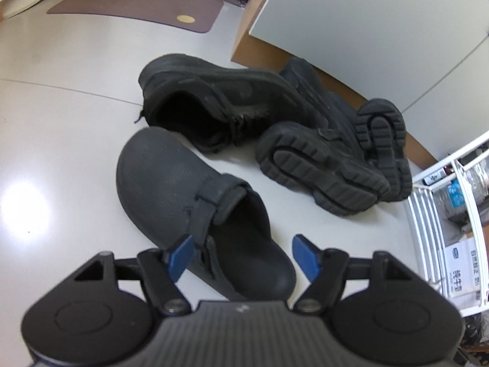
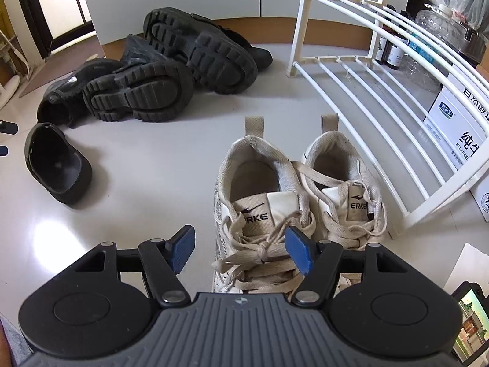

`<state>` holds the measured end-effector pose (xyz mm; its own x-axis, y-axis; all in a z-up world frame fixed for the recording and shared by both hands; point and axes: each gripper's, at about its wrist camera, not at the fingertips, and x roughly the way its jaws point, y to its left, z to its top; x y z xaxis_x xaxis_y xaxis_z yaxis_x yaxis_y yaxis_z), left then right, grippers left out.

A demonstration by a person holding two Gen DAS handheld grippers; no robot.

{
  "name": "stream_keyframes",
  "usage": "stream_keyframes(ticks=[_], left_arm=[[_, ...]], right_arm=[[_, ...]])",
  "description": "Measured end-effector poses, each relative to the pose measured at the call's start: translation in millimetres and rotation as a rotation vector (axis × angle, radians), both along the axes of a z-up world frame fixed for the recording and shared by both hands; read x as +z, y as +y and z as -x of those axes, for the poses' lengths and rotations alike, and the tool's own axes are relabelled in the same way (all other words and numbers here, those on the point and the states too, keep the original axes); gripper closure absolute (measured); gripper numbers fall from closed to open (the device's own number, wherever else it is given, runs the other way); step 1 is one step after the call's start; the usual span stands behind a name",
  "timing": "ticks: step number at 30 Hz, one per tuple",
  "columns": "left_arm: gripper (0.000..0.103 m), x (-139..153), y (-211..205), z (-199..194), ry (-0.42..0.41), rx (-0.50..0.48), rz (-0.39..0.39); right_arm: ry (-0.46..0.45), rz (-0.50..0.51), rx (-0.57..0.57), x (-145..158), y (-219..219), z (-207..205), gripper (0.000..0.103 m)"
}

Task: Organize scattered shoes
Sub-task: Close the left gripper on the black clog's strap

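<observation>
Left gripper (image 1: pixel 243 257), apart, hangs above dark clog (image 1: pixel 195 202), toe pointing away.

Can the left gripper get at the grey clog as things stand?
Probably yes. The left gripper is open right over the heel end of the grey clog, which lies upright and apart from the black shoe pile. Nothing sits between the fingers and the clog.
</observation>
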<state>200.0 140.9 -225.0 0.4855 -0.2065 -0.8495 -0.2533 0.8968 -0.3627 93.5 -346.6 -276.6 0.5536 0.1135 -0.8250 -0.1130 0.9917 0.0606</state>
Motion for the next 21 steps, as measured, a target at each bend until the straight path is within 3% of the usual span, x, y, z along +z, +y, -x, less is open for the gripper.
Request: stream_keyframes(ticks=[8, 21], left_arm=[[0.029, 4, 15, -21, -0.038, -0.047, -0.1], [0.028, -29, 19, -34, -0.002, -0.046, -0.15]], right_arm=[[-0.008, -0.025, 0.024, 3, 4, 2, 0.033], [0.006, -0.035, 0.039, -3, 13, 4, 0.033]])
